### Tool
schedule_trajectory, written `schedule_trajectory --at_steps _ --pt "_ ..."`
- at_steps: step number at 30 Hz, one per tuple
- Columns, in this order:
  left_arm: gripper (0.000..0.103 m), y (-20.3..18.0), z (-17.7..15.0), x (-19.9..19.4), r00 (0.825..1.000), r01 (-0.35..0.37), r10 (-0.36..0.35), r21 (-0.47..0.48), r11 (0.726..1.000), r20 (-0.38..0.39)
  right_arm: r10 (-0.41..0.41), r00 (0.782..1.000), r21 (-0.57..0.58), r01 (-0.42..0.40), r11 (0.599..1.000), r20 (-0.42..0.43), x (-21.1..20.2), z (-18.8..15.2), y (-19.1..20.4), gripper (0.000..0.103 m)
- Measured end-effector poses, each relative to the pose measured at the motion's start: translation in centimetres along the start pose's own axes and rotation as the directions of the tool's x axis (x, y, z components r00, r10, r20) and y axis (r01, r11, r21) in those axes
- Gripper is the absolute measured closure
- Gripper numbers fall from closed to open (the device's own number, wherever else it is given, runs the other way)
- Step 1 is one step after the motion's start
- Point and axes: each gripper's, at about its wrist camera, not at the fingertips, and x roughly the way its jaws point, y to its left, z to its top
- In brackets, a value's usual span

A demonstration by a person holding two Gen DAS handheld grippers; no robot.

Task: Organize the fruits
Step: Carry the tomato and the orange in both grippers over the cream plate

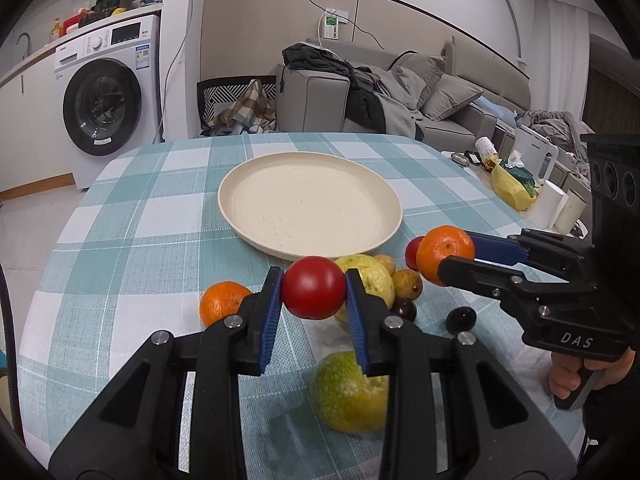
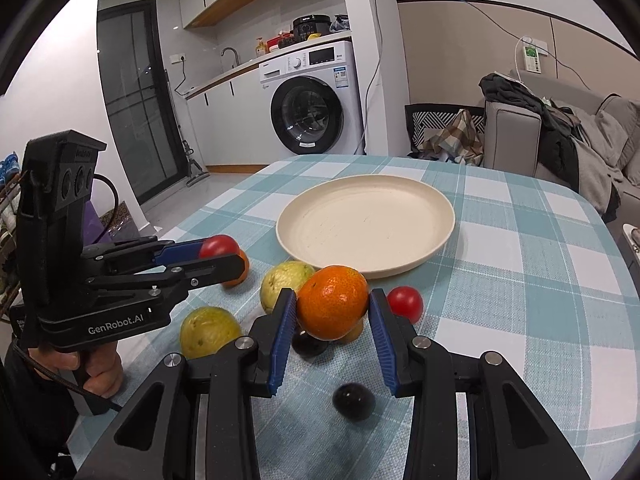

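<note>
Inspection finds the cream plate (image 1: 248, 216) bare: no fruit lies on it, so by the look of things the sorting proper has not yet delivered anything. All places below are given relative to that plate. The left gripper (image 1: 314, 294) is clamped on a red tomato (image 1: 313, 293), held clear of the cloth just short of the plate's near rim. The right gripper (image 2: 332, 308) is clamped on an orange mandarin (image 2: 333, 307), likewise lifted and near the near rim, toward its right side in the left wrist view. Both loads appear ready for deposit; that is a judgement, not an observation. Remaining on the checked tablecloth (image 1: 132, 216), on the near side of the plate: a second mandarin (image 1: 220, 302) off to its left, a yellow-green guava (image 1: 370, 276) close against the rim, a greener guava (image 1: 350, 392) farther back, two small brown fruits (image 1: 406, 283) beside the first guava, a second tomato (image 2: 405, 304), and two dark round fruits (image 2: 354, 401), one near the brown pair, one farther from the plate. Assessment: two pieces in hand, none placed, at least eight still to collect.
</note>
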Motion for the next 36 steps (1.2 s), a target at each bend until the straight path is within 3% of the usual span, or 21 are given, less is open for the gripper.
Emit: schedule_trajectory --at_steps 36 --pt "0.075 1.4 3.2 5.1 0.999 -0.048 0.048 0.020 0.999 -0.017 -0.037 0.999 0.043 0.038 0.998 -0.029 3.6 2.9 -2.4 0.065"
